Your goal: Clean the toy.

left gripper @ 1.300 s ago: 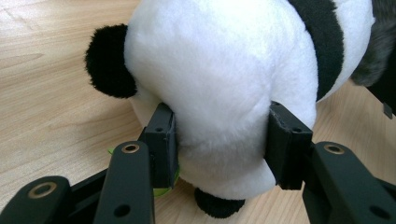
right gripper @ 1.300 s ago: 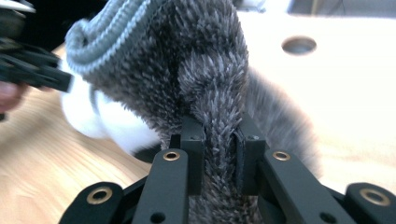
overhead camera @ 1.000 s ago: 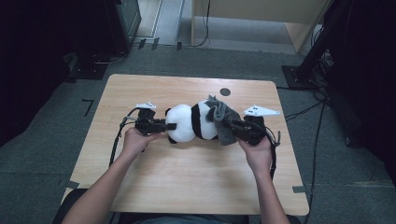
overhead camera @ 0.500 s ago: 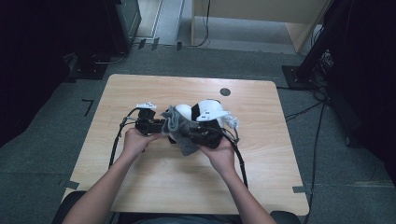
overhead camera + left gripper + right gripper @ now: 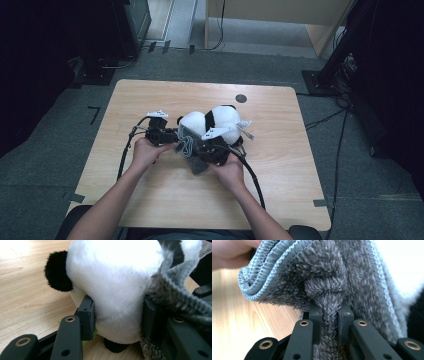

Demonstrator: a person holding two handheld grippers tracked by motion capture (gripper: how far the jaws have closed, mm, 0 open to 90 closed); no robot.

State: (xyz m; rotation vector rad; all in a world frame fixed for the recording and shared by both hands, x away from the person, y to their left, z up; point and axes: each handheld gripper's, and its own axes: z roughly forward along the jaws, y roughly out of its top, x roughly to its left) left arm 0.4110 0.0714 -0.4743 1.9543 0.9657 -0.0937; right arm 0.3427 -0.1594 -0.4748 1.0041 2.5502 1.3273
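Note:
A black-and-white plush panda (image 5: 215, 122) lies on the wooden table (image 5: 280, 165), near its middle. My left gripper (image 5: 172, 136) is shut on the panda's white body (image 5: 117, 297), its pads (image 5: 86, 317) pressing into the plush from both sides. A grey fuzzy cloth (image 5: 192, 150) hangs over the panda's near side. My right gripper (image 5: 197, 150) is shut on a bunched fold of that grey cloth (image 5: 329, 297), pinched between its pads (image 5: 315, 315). In the right gripper view a hand (image 5: 229, 252) shows at the top left behind the cloth.
A small dark round mark (image 5: 241, 98) sits on the table toward the far edge. Black cables (image 5: 250, 175) trail from both grippers toward the near edge. Dark equipment and a wooden cabinet stand on the floor beyond the table.
My right gripper has carried the grey cloth from the panda's right side leftward and toward me, ending close to the left gripper. The panda has turned a little; the left hand stayed put.

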